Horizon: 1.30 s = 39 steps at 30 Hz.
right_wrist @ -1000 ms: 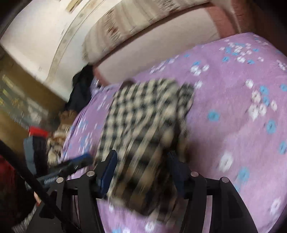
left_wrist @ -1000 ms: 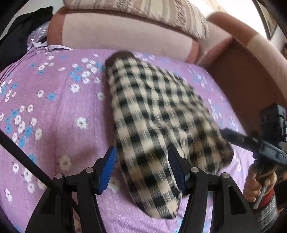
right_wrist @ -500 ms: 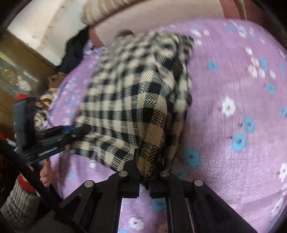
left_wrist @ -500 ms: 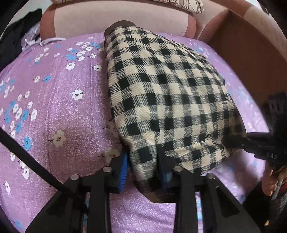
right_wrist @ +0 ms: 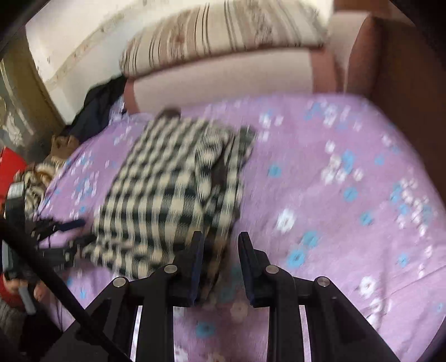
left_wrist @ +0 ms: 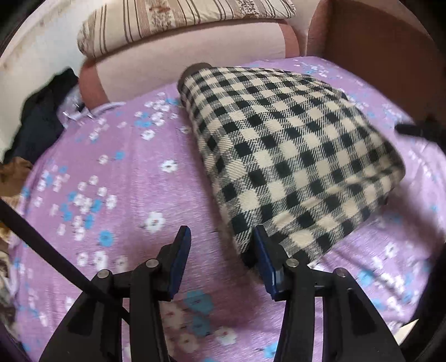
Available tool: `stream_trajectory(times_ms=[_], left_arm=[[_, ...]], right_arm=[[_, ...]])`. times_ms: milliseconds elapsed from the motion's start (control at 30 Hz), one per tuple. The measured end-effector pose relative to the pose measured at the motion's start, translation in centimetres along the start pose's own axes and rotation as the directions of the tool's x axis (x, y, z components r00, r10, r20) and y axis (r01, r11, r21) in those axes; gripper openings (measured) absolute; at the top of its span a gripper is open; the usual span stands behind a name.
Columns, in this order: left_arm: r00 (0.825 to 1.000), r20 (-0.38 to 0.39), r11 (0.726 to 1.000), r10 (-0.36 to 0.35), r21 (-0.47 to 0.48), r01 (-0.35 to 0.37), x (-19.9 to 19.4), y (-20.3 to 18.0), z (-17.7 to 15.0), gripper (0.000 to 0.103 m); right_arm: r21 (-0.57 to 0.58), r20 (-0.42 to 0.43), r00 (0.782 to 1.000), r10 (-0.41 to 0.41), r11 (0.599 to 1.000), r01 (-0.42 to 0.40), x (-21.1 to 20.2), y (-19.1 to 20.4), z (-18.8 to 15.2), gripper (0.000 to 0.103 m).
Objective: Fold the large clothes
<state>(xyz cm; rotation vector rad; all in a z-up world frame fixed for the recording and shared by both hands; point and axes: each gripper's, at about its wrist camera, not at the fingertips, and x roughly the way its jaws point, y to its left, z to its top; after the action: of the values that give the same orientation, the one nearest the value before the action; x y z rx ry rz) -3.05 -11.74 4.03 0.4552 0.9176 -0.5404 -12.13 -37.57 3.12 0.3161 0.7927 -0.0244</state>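
The garment (left_wrist: 290,156) is checked in black and cream, with a dark brown collar at its far end. It lies on a sheet (left_wrist: 117,178) of lilac purple, scattered with small flowers in white and bright blue — a few beige ones too. Behind it the sofa back (left_wrist: 195,55) is pale pink with darker dusty-rose bands at its ends, and the armrest (left_wrist: 384,61) is brown. The pillow (left_wrist: 172,22) is cream with thin brown stripes and a faint floral band. Dark clothes (left_wrist: 41,117) — black or navy — sit at the left. Both grippers, left (left_wrist: 221,264) and right (right_wrist: 220,267), are black with blue pads.
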Motion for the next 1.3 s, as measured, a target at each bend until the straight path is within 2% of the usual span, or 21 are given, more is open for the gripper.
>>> stream_trajectory(times_ms=[67, 133, 233, 267, 367, 467, 533, 633, 700, 767, 800, 833, 900, 933, 967, 1033, 1133, 1300], left_arm=[[1.000, 0.009, 1.000, 0.012, 0.000, -0.012, -1.2, -0.1, -0.1, 0.046], [0.999, 0.031, 0.999, -0.014, -0.033, 0.015, -2.4, 0.2, -0.1, 0.046], [0.995, 0.057, 0.992, -0.085, -0.093, 0.090, -2.9, 0.9, 0.5, 0.046], [0.993, 0.059, 0.988, -0.102, -0.114, 0.108, -2.6, 0.9, 0.8, 0.046], [0.992, 0.017, 0.983, -0.124, -0.137, 0.125, -0.3, 0.4, 1.3, 0.046], [0.993, -0.013, 0.980, -0.122, -0.161, 0.118, 2.3, -0.1, 0.7, 0.048], [0.991, 0.001, 0.971, -0.134, -0.200, 0.132, 2.6, 0.2, 0.5, 0.054], [0.988, 0.016, 0.957, -0.151, -0.249, 0.151, 2.3, 1.0, 0.4, 0.055], [0.993, 0.038, 0.957, -0.112, -0.266, 0.119, 1.2, 1.3, 0.1, 0.055], [0.996, 0.081, 0.962, -0.032, -0.269, 0.052, -0.6, 1.3, -0.3, 0.055], [0.993, 0.115, 0.962, 0.029, -0.274, 0.004, -1.9, 1.1, -0.6, 0.061], [0.988, 0.140, 0.960, 0.071, -0.279, -0.030, -2.9, 1.0, -0.9, 0.073], [0.963, 0.215, 0.946, 0.165, -0.311, -0.093, -5.7, 0.6, -1.8, 0.091], [0.953, 0.243, 0.939, 0.183, -0.329, -0.097, -6.7, 0.5, -2.2, 0.096], [0.944, 0.266, 0.930, 0.196, -0.357, -0.092, -7.9, 0.6, -2.8, 0.097], [0.938, 0.276, 0.911, 0.212, -0.402, -0.088, -9.5, 0.6, -3.6, 0.097], [0.920, 0.297, 0.892, 0.257, -0.439, -0.107, -12.0, 0.1, -5.0, 0.098], [0.918, 0.289, 0.900, 0.271, -0.414, -0.135, -14.2, -1.5, -6.7, 0.098]], right_arm=[[0.016, 0.060, 0.998, 0.009, 1.000, -0.010, -0.8, 0.1, 0.5, 0.027], [0.011, 0.074, 0.995, 0.070, 0.997, -0.071, -0.8, 1.0, 0.9, 0.027], [-0.027, 0.029, 0.986, 0.167, 0.986, -0.166, 0.4, 2.9, 0.7, 0.027], [-0.035, 0.009, 0.984, 0.176, 0.984, -0.176, 1.2, 3.6, 0.6, 0.027], [-0.070, -0.079, 0.992, 0.102, 0.992, -0.108, 4.0, 4.4, 0.2, 0.027], [-0.063, -0.169, 0.986, 0.014, 0.998, -0.025, 6.8, 3.5, -0.2, 0.027], [-0.048, -0.186, 0.982, 0.017, 0.999, -0.026, 7.4, 2.8, -0.3, 0.027], [-0.016, -0.168, 0.985, 0.041, 0.999, -0.044, 7.1, 2.1, 0.1, 0.027], [-0.007, -0.140, 0.990, 0.032, 0.999, -0.033, 6.6, 1.7, 0.3, 0.027], [-0.005, -0.107, 0.994, 0.012, 1.000, -0.012, 5.7, 1.6, 0.5, 0.028], [-0.007, -0.084, 0.996, -0.018, 1.000, 0.017, 5.1, 1.7, 0.4, 0.029], [-0.006, -0.068, 0.997, -0.038, 0.999, 0.038, 4.1, 1.9, 0.4, 0.029], [0.022, -0.035, 0.997, -0.061, 0.998, 0.062, 2.6, 1.9, 0.2, 0.029], [0.035, -0.024, 0.998, -0.063, 0.997, 0.063, 2.2, 2.1, 0.3, 0.029], [0.047, -0.008, 0.998, -0.062, 0.997, 0.062, 1.4, 2.1, 0.1, 0.030], [0.064, 0.026, 0.997, -0.071, 0.996, 0.069, -0.3, 2.3, -0.7, 0.039], [0.090, 0.060, 0.995, -0.085, 0.993, 0.079, -2.6, 2.6, -2.7, 0.042], [0.097, 0.037, 0.994, -0.102, 0.990, 0.098, -4.1, 4.1, -6.7, 0.045]])
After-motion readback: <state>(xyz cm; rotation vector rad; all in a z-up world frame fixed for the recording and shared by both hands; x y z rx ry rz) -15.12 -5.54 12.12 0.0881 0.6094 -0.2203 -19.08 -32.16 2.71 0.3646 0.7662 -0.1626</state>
